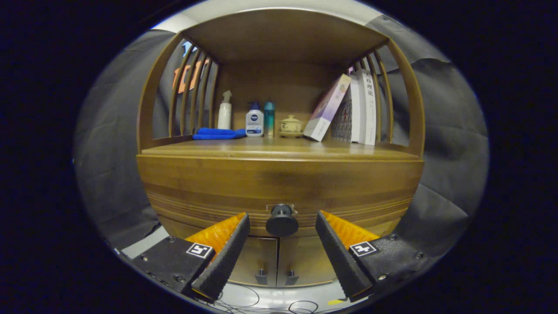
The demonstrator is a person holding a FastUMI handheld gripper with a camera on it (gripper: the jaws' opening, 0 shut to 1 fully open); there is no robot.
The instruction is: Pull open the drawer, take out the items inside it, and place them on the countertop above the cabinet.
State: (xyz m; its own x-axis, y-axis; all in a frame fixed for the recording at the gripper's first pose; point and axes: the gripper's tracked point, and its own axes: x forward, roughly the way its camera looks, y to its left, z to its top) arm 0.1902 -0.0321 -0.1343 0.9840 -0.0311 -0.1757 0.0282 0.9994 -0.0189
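At lower centre, the stiff, likely smooth drawer knob (281, 220) is framed by the wide-open gripper (282, 226), best pinched around its narrow neck.

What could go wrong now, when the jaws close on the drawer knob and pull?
1. The gripper is open with the knob between its jaws; the knob is small and round, so the jaws may slip off when pulling.
2. The leaning book and the bottles on the countertop might topple if the pull jerks the cabinet.
3. The countertop's back is crowded, leaving mainly the front for items.
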